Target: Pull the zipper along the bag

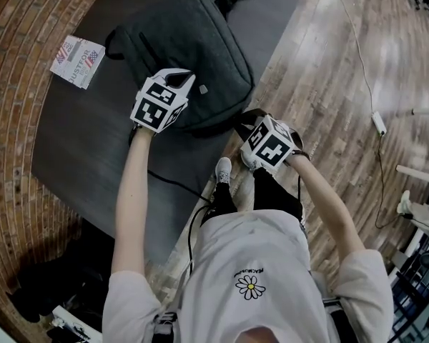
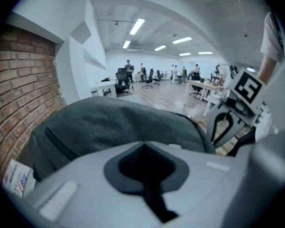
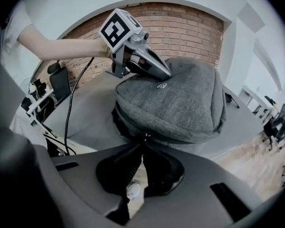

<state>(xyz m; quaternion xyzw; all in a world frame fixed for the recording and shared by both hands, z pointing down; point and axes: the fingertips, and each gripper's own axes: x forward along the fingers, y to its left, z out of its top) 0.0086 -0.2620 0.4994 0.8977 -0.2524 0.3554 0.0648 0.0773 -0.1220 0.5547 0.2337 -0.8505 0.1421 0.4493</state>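
Dark grey fabric backpack is laid by the far right corner of the grey counter. The zip is judged barely started: a dark gap is seen only beside the small zipper pull, and most of the track is left to run. Right tongs are clamped shut on that pull at the backpack's near edge; left tongs are closed on nothing, tips pressed on its top panel.
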